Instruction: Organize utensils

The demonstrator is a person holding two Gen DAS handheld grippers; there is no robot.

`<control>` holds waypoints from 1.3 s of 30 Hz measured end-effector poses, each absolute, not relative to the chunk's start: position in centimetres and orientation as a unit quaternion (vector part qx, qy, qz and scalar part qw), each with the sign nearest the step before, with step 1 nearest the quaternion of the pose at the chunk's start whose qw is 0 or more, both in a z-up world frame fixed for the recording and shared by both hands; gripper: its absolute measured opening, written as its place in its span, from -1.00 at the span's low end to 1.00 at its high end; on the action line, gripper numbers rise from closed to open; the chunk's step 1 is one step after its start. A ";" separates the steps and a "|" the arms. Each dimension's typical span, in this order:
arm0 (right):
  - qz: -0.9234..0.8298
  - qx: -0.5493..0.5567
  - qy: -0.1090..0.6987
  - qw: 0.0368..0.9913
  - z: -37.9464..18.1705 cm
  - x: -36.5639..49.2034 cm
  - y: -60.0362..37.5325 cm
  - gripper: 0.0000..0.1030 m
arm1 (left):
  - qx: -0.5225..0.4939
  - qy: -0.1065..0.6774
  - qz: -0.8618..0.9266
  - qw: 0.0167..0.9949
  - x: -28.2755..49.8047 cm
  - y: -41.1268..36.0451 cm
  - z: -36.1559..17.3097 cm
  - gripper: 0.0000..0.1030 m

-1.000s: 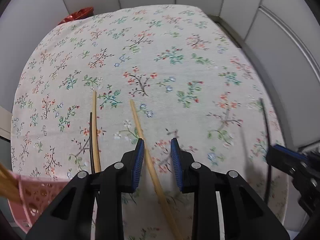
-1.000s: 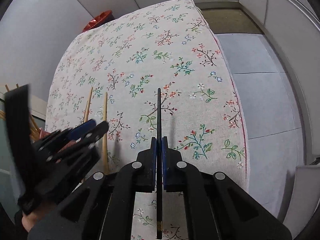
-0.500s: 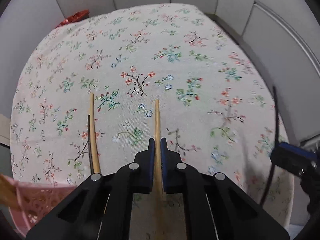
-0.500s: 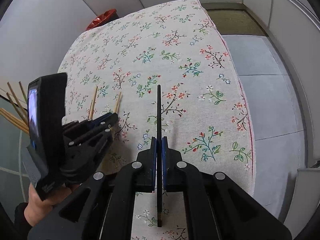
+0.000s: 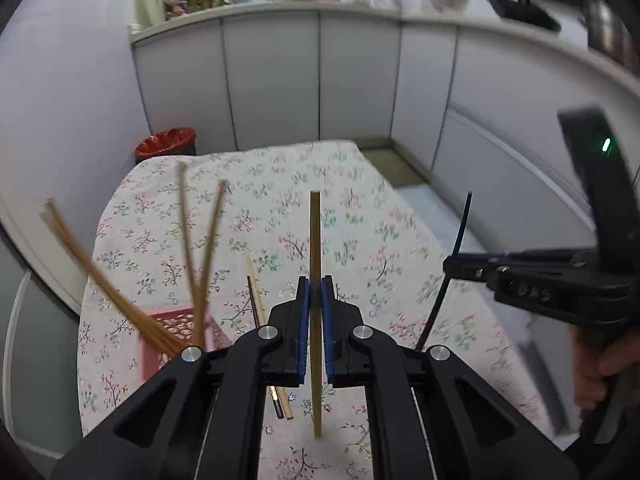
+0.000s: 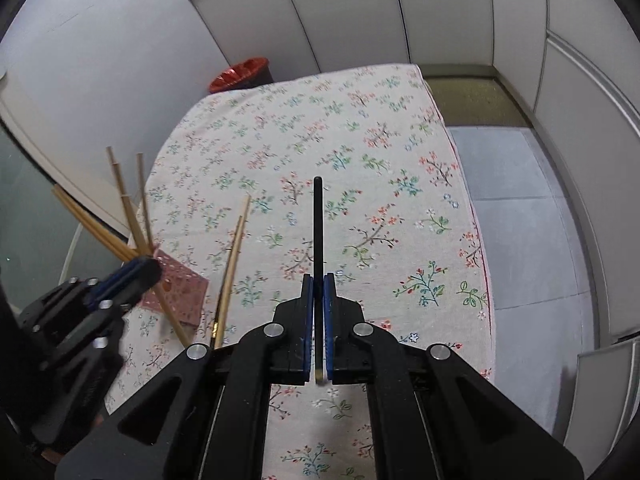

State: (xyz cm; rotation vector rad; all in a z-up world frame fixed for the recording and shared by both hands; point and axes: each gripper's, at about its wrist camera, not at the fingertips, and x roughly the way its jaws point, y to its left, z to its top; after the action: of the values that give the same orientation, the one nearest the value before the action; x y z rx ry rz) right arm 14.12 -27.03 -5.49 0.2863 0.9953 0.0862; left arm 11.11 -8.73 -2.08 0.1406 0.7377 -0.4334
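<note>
My left gripper is shut on a wooden chopstick and holds it lifted above the floral tablecloth. My right gripper is shut on a black chopstick, also off the cloth; it shows at the right of the left wrist view. A pink perforated basket at the left holds several wooden chopsticks leaning out. A wooden chopstick and a black chopstick lie side by side on the cloth next to the basket.
A red bin stands beyond the table's far left corner. White cabinets ring the table. The table's right edge drops to a grey floor.
My left gripper closed on the wooden chopstick and lifted it off the cloth, tilting upward. The right gripper kept hold of the black chopstick and rose a little.
</note>
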 end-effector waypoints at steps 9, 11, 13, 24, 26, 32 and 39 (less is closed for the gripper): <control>0.063 0.121 0.423 0.896 -1.1 12.2 -24.9 -0.93 | -0.009 0.273 -0.206 0.940 8.7 -1.7 4.5 -0.88; 0.071 0.121 0.415 0.899 -0.5 12.2 -24.4 -0.93 | -0.019 0.259 -0.201 0.944 8.4 -0.7 5.3 -0.88; 0.077 0.120 0.410 0.901 -0.1 12.2 -23.7 -0.93 | -0.028 0.240 -0.191 0.951 8.4 0.4 6.3 -0.88; 0.108 0.102 0.395 0.907 0.9 12.5 -19.7 -0.93 | -0.014 0.230 -0.122 0.965 11.8 2.9 4.2 -0.88; 0.108 0.099 0.394 0.907 0.9 12.7 -19.2 -0.93 | -0.011 0.239 -0.118 0.964 12.2 3.4 3.3 -0.88; 0.115 0.093 0.385 0.911 1.3 12.8 -18.1 -0.93 | 0.006 0.274 -0.104 0.956 14.0 3.5 0.5 -0.88; 0.123 0.090 0.375 0.914 1.8 12.8 -16.9 -0.93 | 0.022 0.281 -0.117 0.952 14.5 3.1 -1.3 -0.87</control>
State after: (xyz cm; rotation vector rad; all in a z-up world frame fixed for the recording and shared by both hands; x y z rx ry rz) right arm 12.78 -16.89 1.81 0.1858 0.7728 0.2528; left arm 14.52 3.10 -1.25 0.0440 0.5712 -0.2387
